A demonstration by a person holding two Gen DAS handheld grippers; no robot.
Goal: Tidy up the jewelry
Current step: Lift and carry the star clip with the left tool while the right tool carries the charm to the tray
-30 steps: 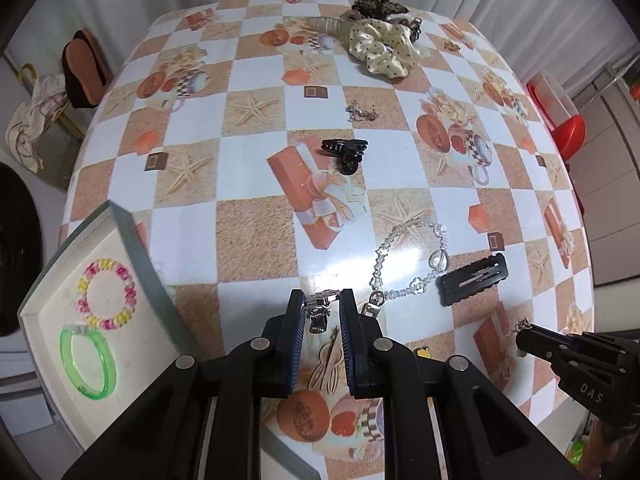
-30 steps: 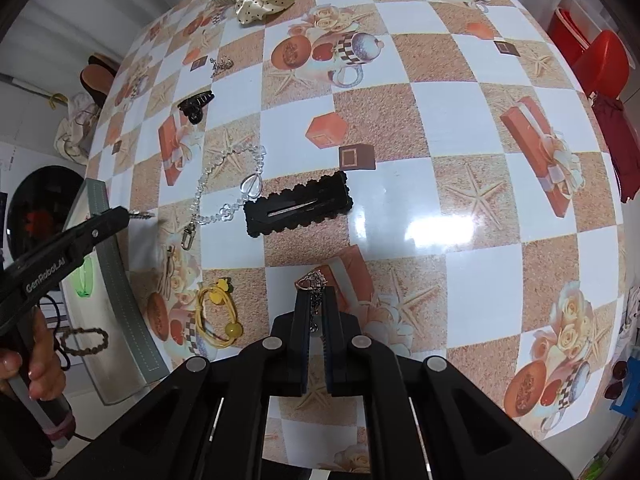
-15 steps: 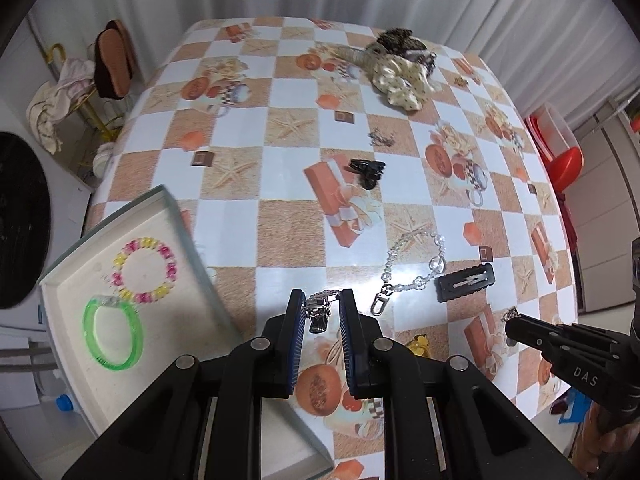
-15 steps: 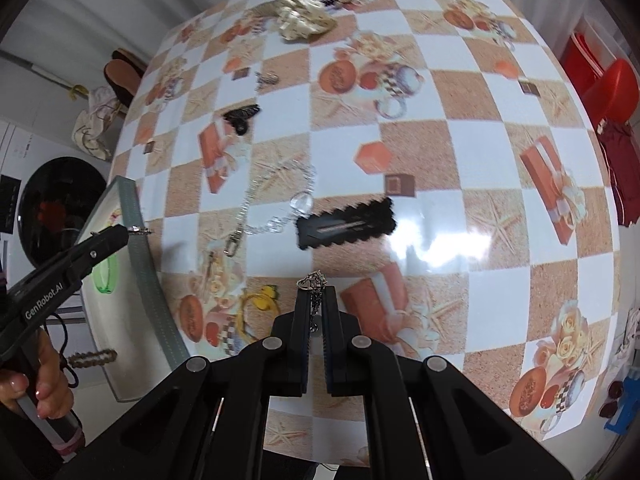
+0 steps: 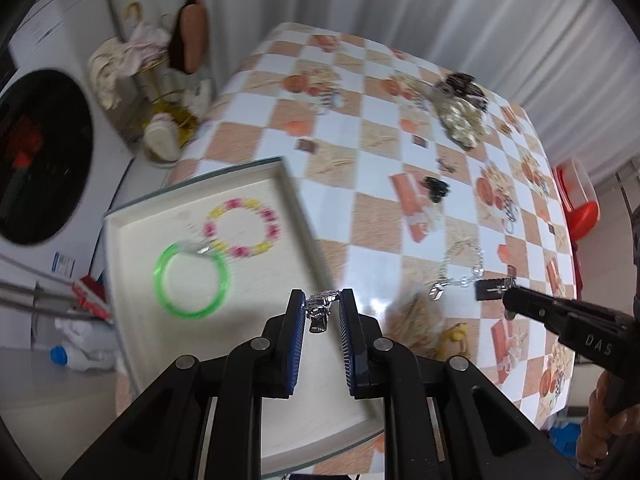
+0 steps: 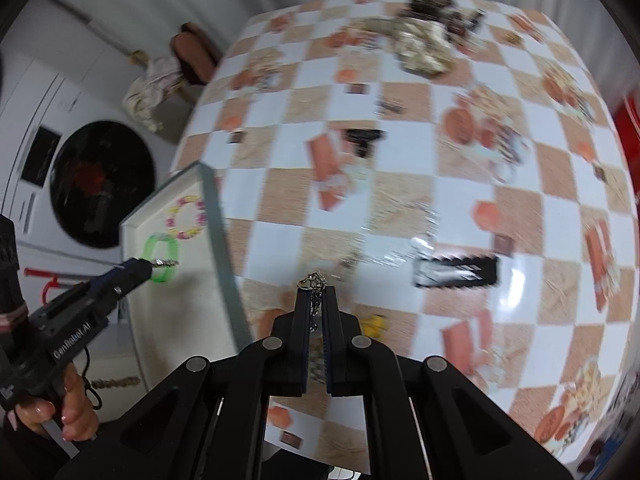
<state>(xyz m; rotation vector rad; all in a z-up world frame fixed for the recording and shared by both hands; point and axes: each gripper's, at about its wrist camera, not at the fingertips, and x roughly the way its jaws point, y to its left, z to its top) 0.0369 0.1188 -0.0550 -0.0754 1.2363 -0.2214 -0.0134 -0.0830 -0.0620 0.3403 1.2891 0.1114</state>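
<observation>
While held over the tray — left wrist view: left gripper pinches a silver charm above the tray, whose near edge now lies underneath; release low beside the green bangle.
Right wrist view: right gripper clamps a small chain, now nearer the tabletop's tray-side edge.

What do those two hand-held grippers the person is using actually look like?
Both are matte black plastic with silver screws. The left hand-held gripper has two flat fingers lined with ribbed blue pads, and white "GenRobot.AI" lettering on its side. The right hand-held gripper looks the same, marked "DAS". The hand gripping the left one has pale polished nails.
</observation>
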